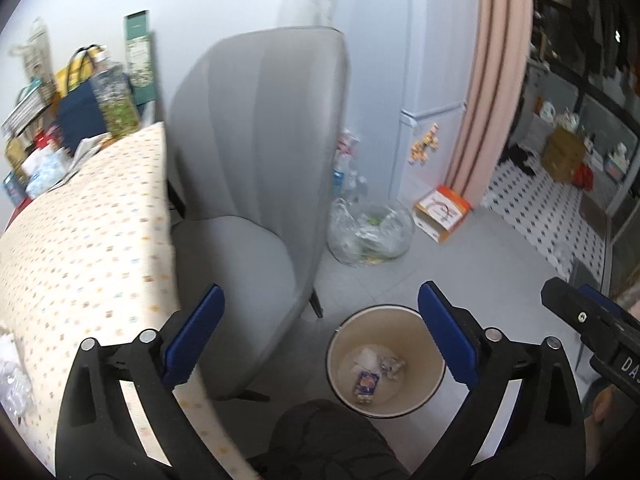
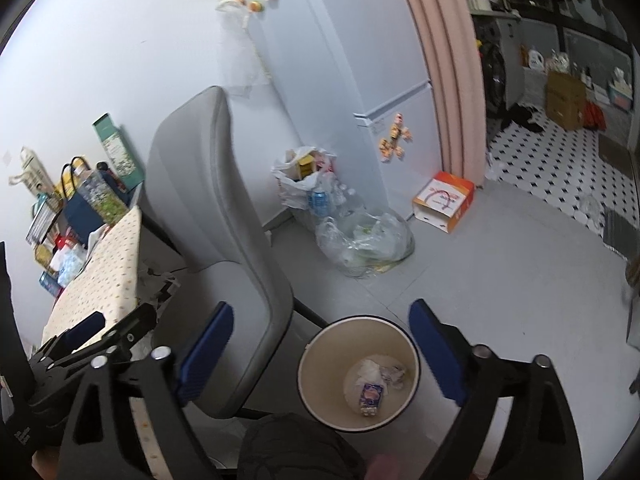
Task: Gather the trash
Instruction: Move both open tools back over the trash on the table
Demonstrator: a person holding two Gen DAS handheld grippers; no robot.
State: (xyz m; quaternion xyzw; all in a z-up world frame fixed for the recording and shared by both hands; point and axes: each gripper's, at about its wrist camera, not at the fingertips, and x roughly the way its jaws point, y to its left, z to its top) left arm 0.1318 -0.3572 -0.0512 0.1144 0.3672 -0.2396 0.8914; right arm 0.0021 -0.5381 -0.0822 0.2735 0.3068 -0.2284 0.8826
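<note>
Both grippers hang empty with jaws spread wide: the left gripper (image 1: pixel 320 320) over the gap between chair and bin, the right gripper (image 2: pixel 320 344) just above the bin (image 2: pixel 308 364), nothing between the fingers of either. The bin stands upright on the floor beside the grey chair (image 1: pixel 256 152), mouth up, and at its bottom lie a crumpled tissue (image 2: pixel 370 370), a crushed wrapper (image 2: pixel 394 372) and a small blue packet (image 2: pixel 371 395). The packet lies flat, its long axis running roughly from the bin's far wall toward the camera, slightly tilted to the left at the near end. This reads as the gap between a drop and the next pick-up. Likely more trash sits on the table (image 1: pixel 80 240), where something white and crumpled (image 1: pixel 12 372) lies at the near left edge; what it is cannot be told. The next move would call for swinging one gripper back over the table and lining up its open jaws across that piece.
</note>
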